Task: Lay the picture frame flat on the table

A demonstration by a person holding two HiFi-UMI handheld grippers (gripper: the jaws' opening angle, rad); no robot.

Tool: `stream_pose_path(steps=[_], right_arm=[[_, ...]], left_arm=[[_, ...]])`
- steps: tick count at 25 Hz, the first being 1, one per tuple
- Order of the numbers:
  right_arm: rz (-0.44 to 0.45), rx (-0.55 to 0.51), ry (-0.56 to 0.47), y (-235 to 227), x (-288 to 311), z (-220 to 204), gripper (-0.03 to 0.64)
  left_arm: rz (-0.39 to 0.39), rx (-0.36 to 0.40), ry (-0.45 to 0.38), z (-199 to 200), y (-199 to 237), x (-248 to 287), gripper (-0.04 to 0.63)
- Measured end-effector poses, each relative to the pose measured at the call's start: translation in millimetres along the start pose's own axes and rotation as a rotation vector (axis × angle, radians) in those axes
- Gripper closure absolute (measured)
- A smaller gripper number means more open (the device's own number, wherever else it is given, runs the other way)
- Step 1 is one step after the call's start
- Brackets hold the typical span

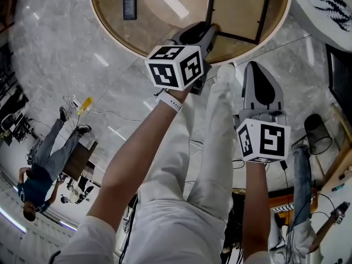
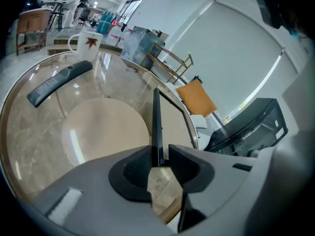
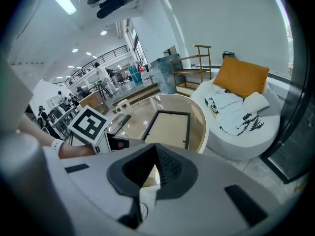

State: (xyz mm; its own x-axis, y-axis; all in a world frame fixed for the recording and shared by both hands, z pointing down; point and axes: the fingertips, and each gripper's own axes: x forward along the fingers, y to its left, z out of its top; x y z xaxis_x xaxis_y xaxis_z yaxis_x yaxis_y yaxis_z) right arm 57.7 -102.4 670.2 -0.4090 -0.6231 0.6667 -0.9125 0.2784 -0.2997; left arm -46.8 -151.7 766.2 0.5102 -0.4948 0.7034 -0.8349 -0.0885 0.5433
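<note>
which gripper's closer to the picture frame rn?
Left. The left gripper is at the picture frame's near corner on the table, with its open jaws on either side of the frame's edge. The right gripper sits back just off the table rim, shut and empty.

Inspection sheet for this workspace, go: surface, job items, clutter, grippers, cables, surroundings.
Surface: round glass table with a wooden rim.
Job's things: picture frame looks to lie flat on the glass.
Clutter: remote and white mug on the table, apart from the frame.
Grippers: left gripper open, the frame's edge between its jaws; right gripper shut, empty, off the table.
Cables: loose cable on the floor by the person's legs.
Surroundings: white seat with orange cushion, wooden chair, a bystander standing nearby.
</note>
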Motion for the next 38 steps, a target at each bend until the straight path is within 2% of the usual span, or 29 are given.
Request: stream_pose_path(steps=[4, 9, 15, 21, 24, 30, 38], right_arm=[[0.005, -0.004, -0.002, 7, 0, 4, 0.612], [0.009, -0.006, -0.002, 12, -1, 4, 0.612], [0.012, -0.005, -0.004, 14, -1, 1, 0.612], [0.007, -0.01, -0.009, 14, -9, 1, 0.612], [0.006, -0.01, -0.011, 15, -12, 1, 0.612], [0.005, -0.026, -0.026, 18, -24, 11, 0.612], [-0.015, -0.078, -0.052, 25, -61, 49, 0.612]], left_arm=[[0.008, -0.025, 0.011, -5, 5, 1, 0.488], [0.035, -0.021, 0.035, -10, 11, 3, 0.486], [0.071, 0.027, 0.06, -12, 15, 6, 0.485], [0.144, 0.103, 0.076, -12, 18, 0, 0.504], [0.153, 0.107, 0.077, -11, 20, -6, 0.514], [0.171, 0.151, 0.063, -5, 15, -32, 0.546], [0.141, 0.24, 0.019, 18, -31, -100, 0.584]])
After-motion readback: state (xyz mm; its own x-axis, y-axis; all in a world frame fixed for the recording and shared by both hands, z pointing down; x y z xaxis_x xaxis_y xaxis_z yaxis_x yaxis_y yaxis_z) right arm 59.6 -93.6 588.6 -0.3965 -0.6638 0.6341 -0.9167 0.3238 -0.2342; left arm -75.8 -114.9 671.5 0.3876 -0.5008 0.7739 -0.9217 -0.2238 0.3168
